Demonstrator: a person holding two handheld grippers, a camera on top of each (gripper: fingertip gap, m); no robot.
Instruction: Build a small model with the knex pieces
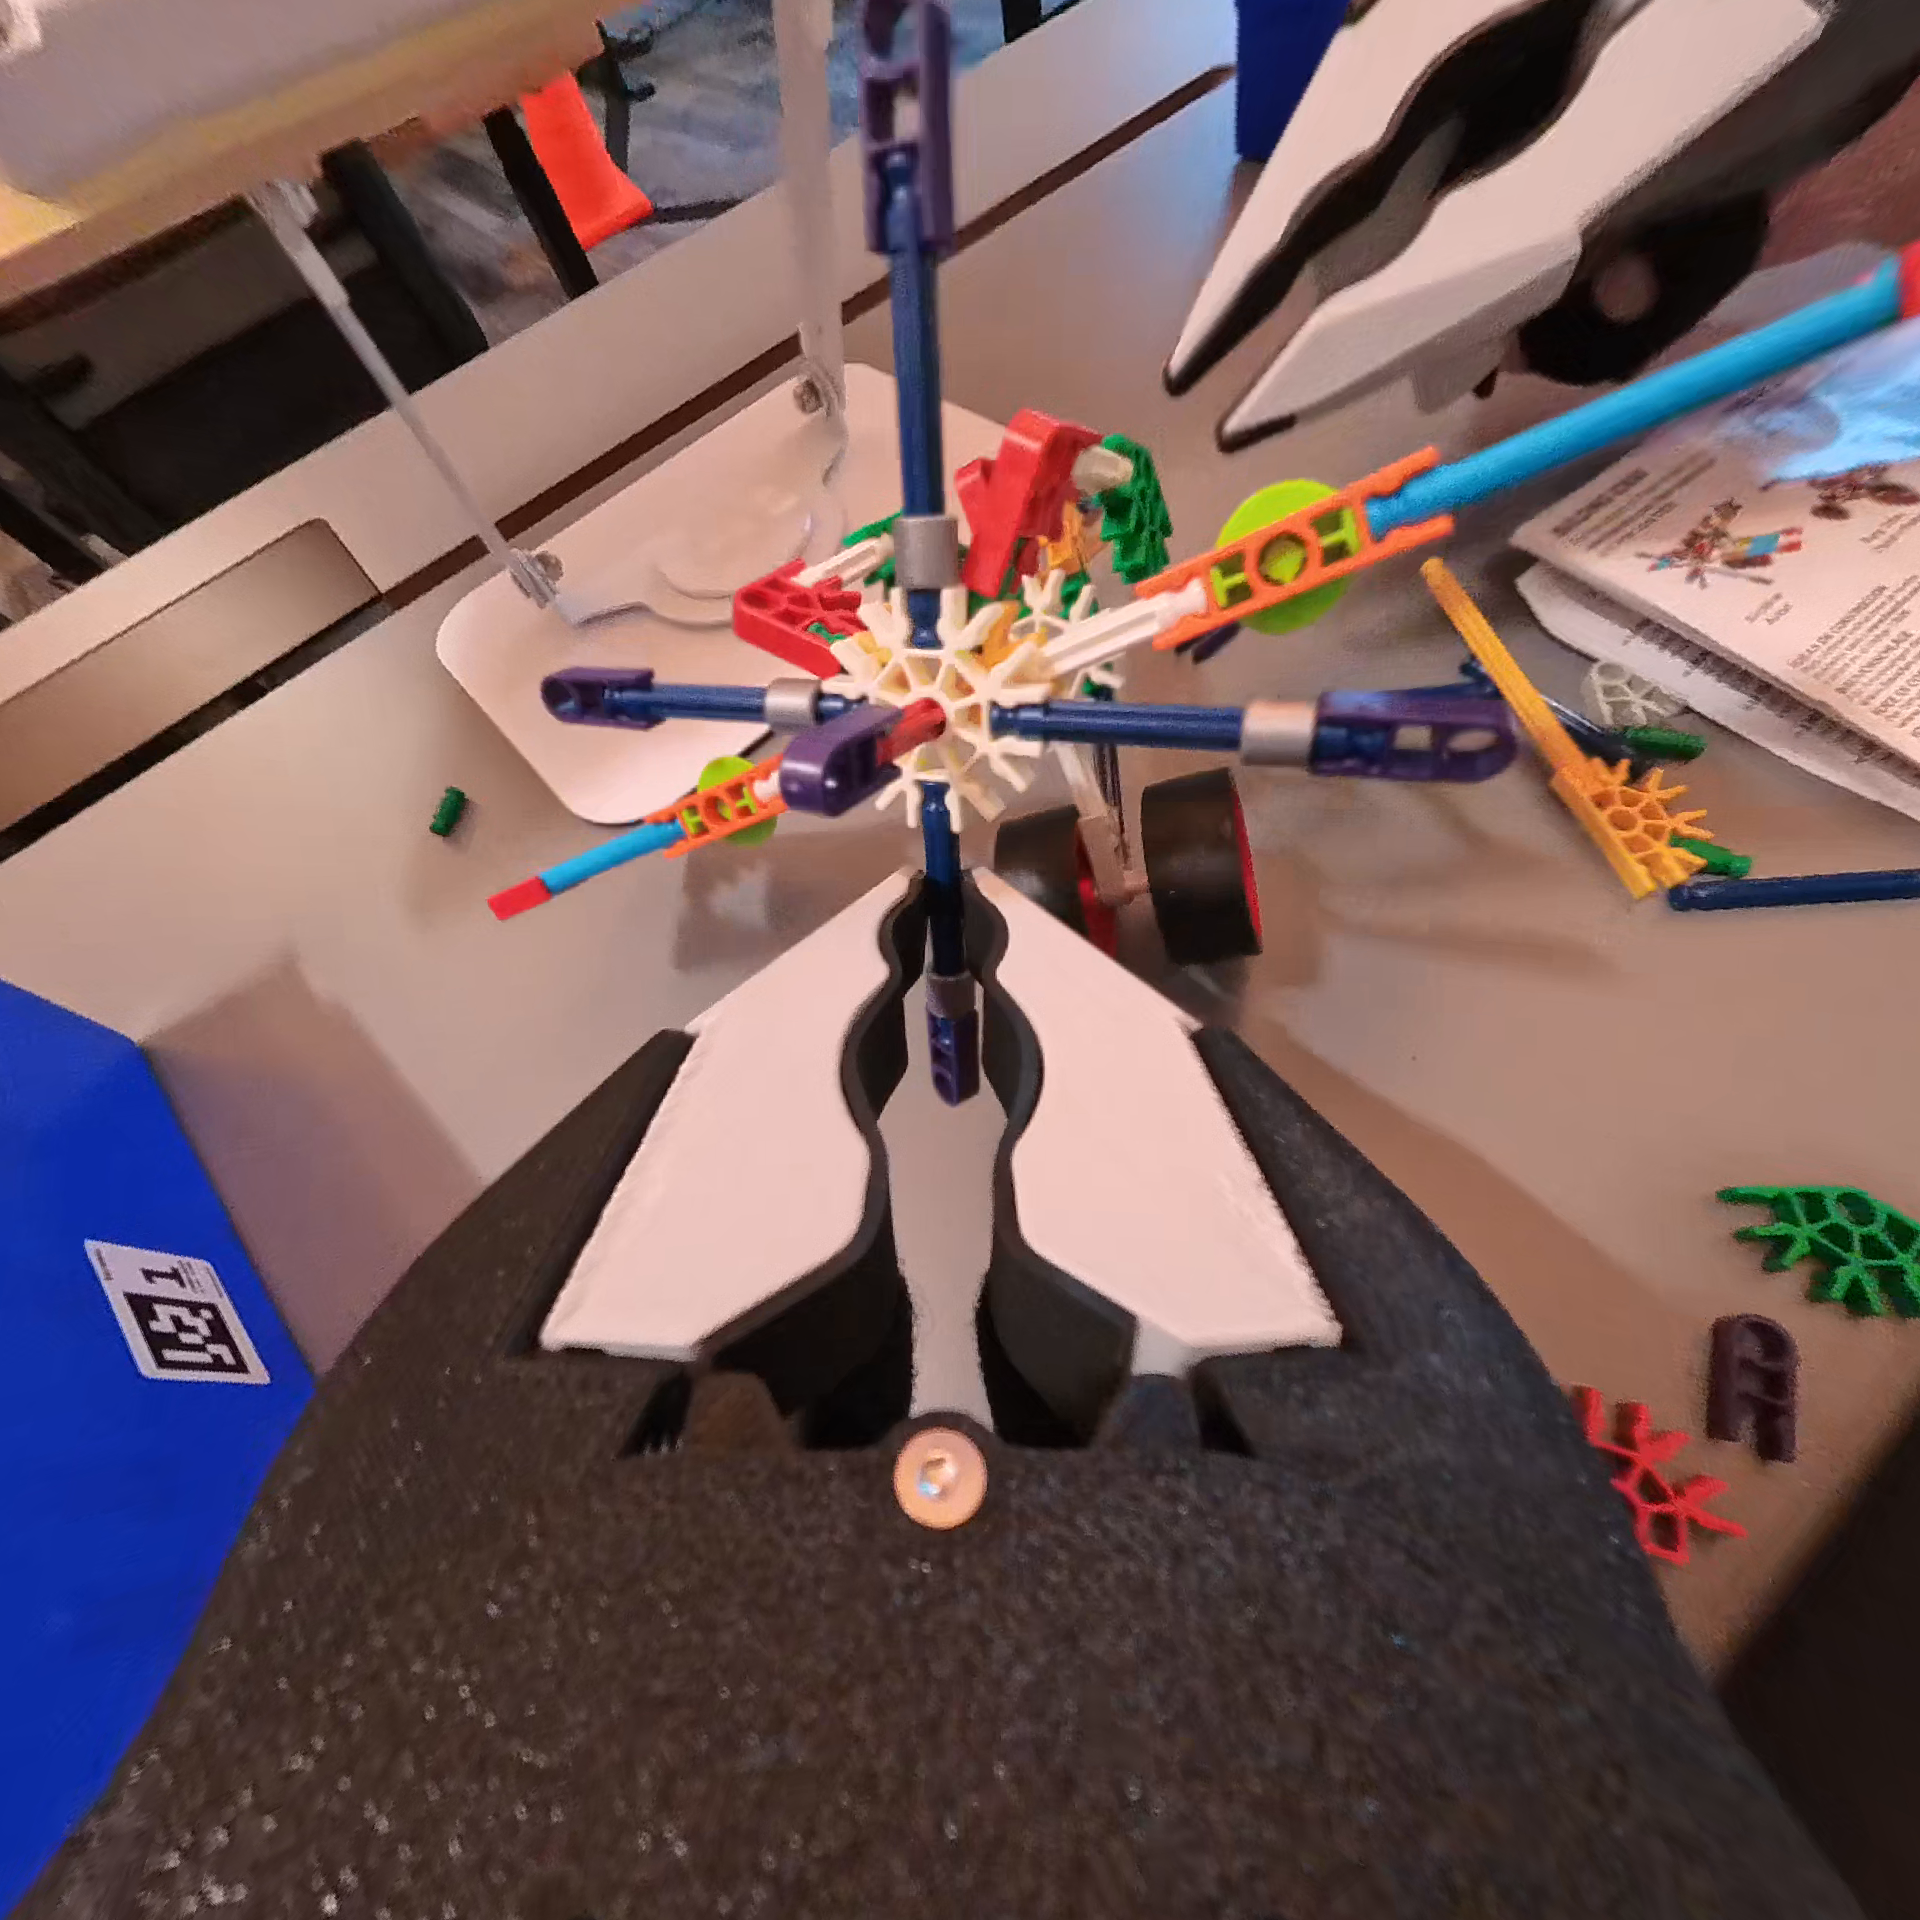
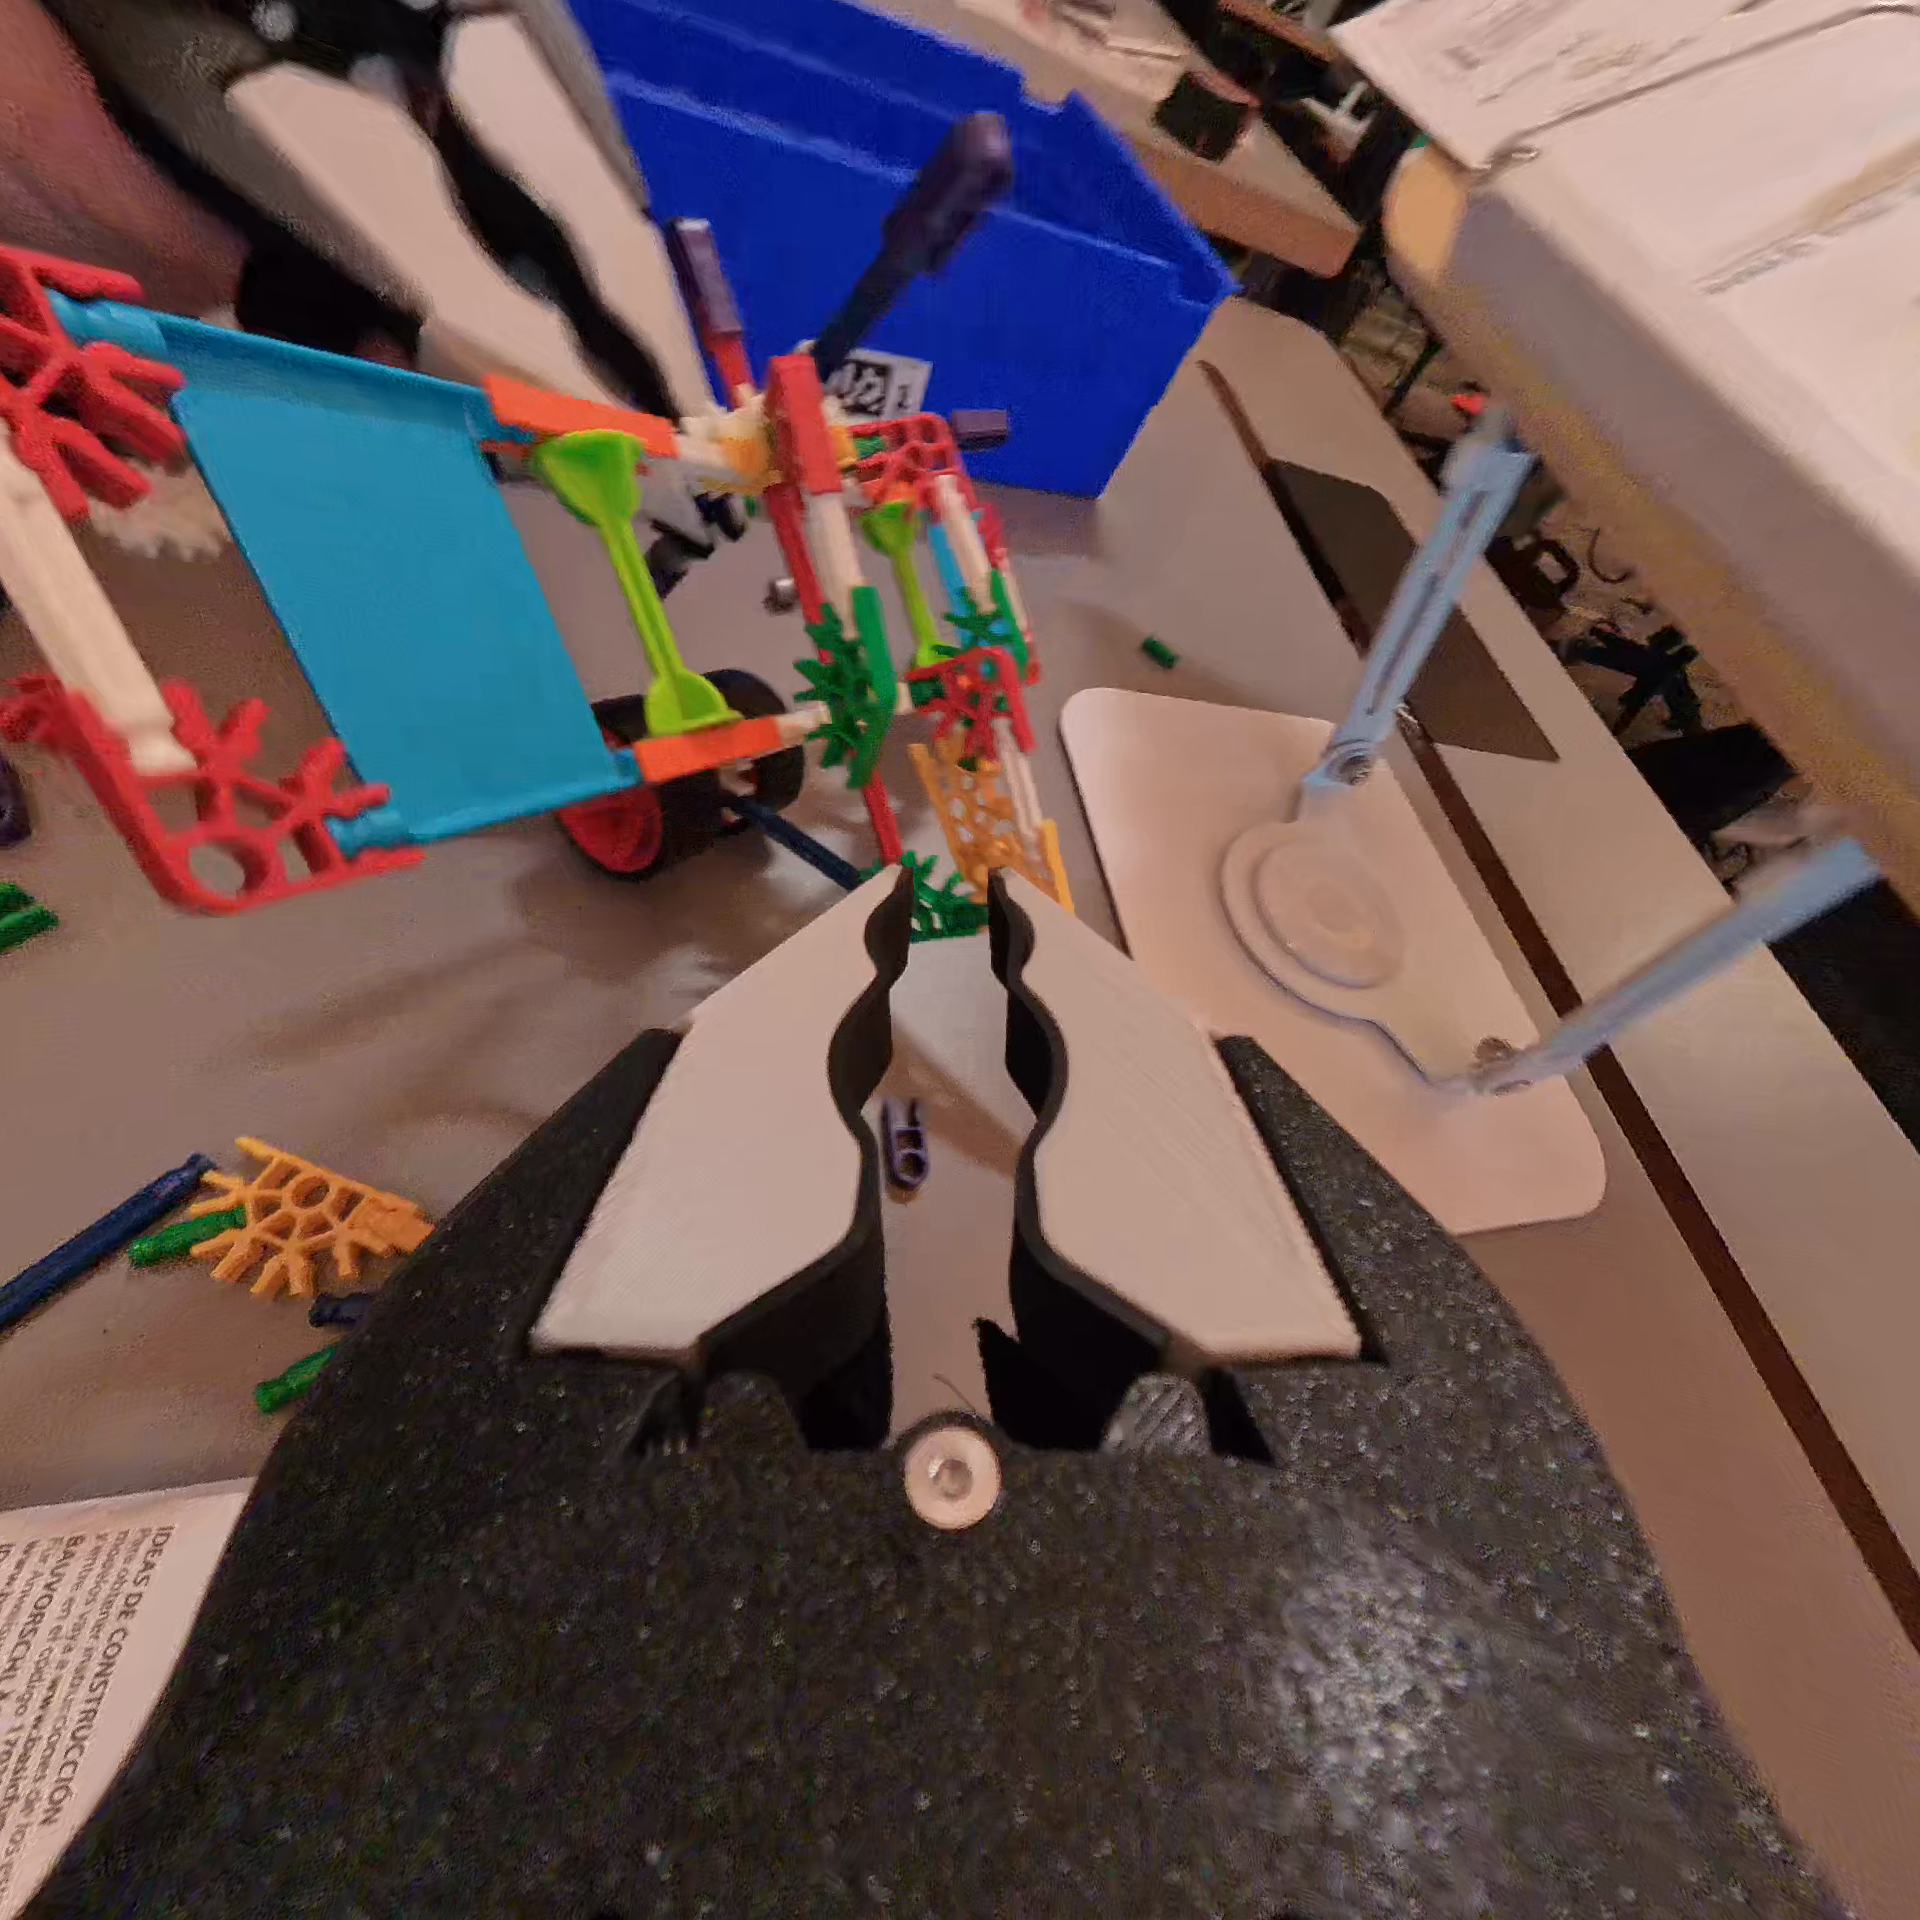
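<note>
Above the table (image 1: 1455,1091), left claw (image 1: 943,883) grips the toy's blue rod (image 1: 940,842) — right claw (image 2: 948,883) seemingly gapes, empty.

Two speckled black foam claw (image 1: 948,904) bodies, white wavy black-edged fingers (image 2: 769,1122), silver centre screws.

A grey table (image 1: 1351,1091) carries loose toy parts: a green connector (image 1: 1834,1242), a red connector (image 1: 1652,1475), a yellow connector (image 2: 307,1216), a printed leaflet (image 1: 1766,592), a blue bin (image 1: 114,1299) and a white stand base (image 2: 1351,987)
</note>
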